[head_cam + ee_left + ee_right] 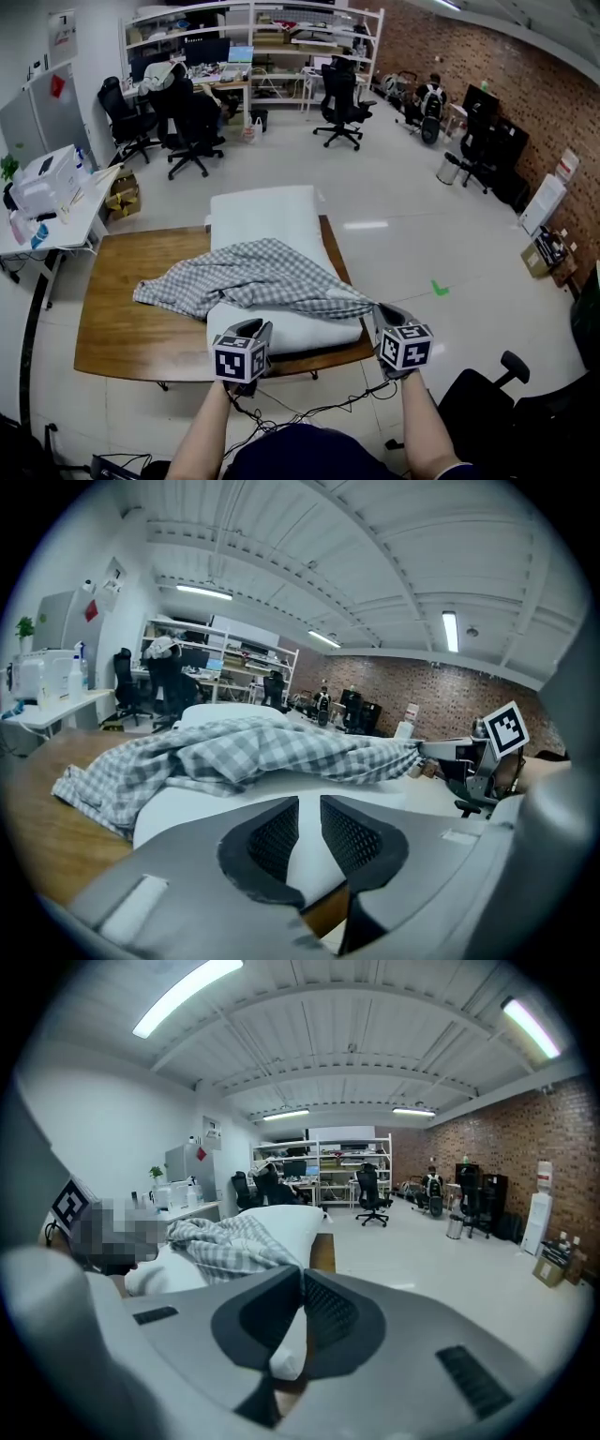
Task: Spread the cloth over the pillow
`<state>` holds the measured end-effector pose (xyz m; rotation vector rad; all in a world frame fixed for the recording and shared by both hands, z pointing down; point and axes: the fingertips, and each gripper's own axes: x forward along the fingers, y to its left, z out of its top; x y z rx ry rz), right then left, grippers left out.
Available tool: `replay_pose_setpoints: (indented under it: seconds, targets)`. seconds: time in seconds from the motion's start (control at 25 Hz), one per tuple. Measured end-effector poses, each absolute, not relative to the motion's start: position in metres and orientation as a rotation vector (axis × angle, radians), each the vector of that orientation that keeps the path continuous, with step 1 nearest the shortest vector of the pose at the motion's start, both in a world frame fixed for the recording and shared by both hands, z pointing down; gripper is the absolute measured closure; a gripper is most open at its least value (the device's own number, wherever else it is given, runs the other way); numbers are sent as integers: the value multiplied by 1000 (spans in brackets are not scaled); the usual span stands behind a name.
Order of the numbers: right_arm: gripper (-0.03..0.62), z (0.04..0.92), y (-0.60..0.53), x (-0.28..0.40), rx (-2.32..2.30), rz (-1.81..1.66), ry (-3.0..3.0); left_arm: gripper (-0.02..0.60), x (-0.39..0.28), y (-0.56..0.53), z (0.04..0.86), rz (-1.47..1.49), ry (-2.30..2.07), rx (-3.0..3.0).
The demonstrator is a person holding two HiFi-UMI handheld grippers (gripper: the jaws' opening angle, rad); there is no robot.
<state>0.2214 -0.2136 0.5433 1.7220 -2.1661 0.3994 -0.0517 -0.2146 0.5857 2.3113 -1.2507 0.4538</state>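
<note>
**Cloth bunched on the pillow, right gripper holding one corner**

Off to my left, a white desk [56,211] loaded with equipment stands near the counter's far-left corner, with a strip of floor between them. The wooden counter [112,342] shows bare board along its left side and near edge. The checked cloth [253,277] lies bunched across the middle of the white pillow [272,216], and one end spills left onto the board. The pillow runs lengthwise down the counter's right part. Its far half is uncovered and sticks out past the counter's far edge.

My left gripper [251,326] is at the pillow's near-left corner, its jaws a narrow gap apart with nothing between them. My right gripper [381,311] is at the counter's near-right corner. Its jaws are closed on a corner of the cloth, which stretches in a taut point toward it.

Right of the counter, the pale floor [412,225] lies open as far as the brick wall [469,56]. A black office chair [487,398] stands close beside my right arm.
</note>
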Motion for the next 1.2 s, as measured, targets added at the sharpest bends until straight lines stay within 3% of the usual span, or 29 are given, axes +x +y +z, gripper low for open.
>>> replay_pose_setpoints:
  seconds: [0.08,0.28,0.44,0.64,0.68,0.76,0.8,1.2]
  targets:
    - [566,542,-211,221,1721,400,-2165,468,-39,-220,588,484,-1248,2332]
    - [566,538,-210,220,1713,396,-2168,442,-21,-237,592,508,-1286,2332]
    - [566,538,-210,218,1695,402,-2165,363,-22,-257,594,511,-1352,2304]
    - [566,540,-206,217,1674,419,-2160,351,-14,-279,586,512,-1381,2326]
    - [566,540,-206,216,1671,418,-2162,365,-13,-281,585,525,-1379,2335]
    - [566,538,-207,215,1665,415,-2166,524,-13,-280,582,522,-1362,2347]
    - [566,538,-207,215,1666,414,-2166,550,-13,-277,580,502,-1347,2350]
    - [566,538,-217,197,1633,425,-2214,575,-57,-221,528,328,-1467,2410]
